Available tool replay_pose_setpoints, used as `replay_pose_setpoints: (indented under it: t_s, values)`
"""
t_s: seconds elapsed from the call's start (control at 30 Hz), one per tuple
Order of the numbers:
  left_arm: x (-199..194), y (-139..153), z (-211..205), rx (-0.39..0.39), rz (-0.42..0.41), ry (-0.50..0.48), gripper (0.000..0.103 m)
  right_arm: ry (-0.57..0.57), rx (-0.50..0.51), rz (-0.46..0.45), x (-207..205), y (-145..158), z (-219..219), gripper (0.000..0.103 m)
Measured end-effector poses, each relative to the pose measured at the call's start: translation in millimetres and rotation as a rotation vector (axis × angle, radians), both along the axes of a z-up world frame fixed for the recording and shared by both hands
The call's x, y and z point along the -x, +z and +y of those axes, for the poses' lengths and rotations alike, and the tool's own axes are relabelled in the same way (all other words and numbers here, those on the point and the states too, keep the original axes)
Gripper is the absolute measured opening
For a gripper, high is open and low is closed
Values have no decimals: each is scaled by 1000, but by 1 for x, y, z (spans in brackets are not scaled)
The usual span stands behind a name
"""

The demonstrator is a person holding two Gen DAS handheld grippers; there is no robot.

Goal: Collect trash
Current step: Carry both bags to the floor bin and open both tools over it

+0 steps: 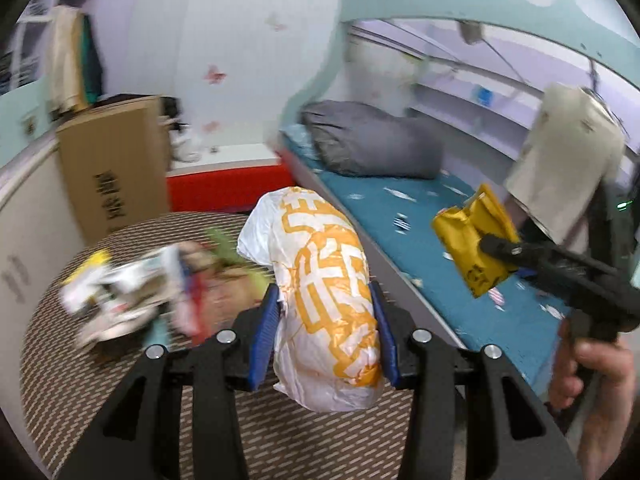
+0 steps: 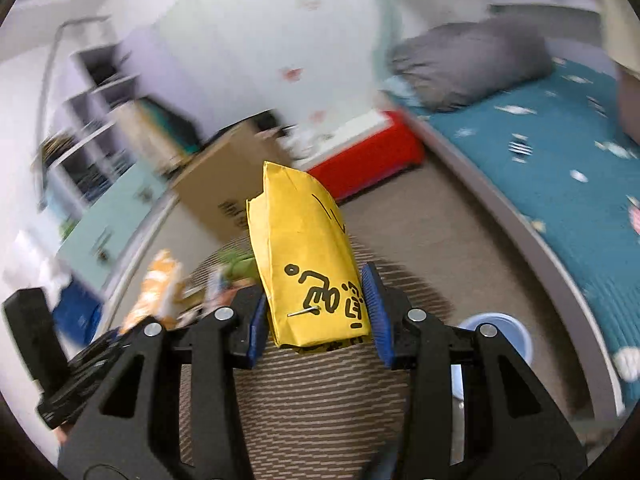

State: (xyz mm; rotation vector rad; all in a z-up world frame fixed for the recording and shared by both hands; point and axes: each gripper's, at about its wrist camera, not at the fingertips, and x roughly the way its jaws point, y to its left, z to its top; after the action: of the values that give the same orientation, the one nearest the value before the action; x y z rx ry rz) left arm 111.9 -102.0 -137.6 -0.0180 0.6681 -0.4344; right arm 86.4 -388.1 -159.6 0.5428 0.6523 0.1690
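My left gripper (image 1: pixel 326 332) is shut on a white plastic bag with orange print (image 1: pixel 324 292), held above a round woven table (image 1: pixel 120 400). My right gripper (image 2: pixel 316 316) is shut on a yellow paper bag with black print (image 2: pixel 308 264); it also shows in the left wrist view (image 1: pixel 468 240), held over the bed. A blurred heap of wrappers and packets (image 1: pixel 152 292) lies on the table at the left. The white and orange bag also shows blurred at the left of the right wrist view (image 2: pixel 156 296).
A bed with a teal sheet (image 1: pixel 400 216) and a grey pillow (image 1: pixel 372 144) runs along the right. A cardboard box (image 1: pixel 112 164) stands behind the table, beside a red bench (image 1: pixel 228 188). A blue-white round bin (image 2: pixel 500 336) sits on the floor.
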Motion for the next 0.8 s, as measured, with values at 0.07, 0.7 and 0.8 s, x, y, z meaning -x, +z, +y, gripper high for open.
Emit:
replay_pose_setpoints:
  t_s: [0.07, 0.7, 0.8]
  values:
    - [-9, -6, -29, -6, 19, -55, 43, -67, -18, 61, -5, -25, -30, 42]
    - [-91, -139, -245, -223, 366, -346, 47, -299, -304, 452, -57, -236, -147, 75]
    - [-99, -155, -260, -304, 377, -364, 75, -332, -320, 437, -49, -234, -153, 84]
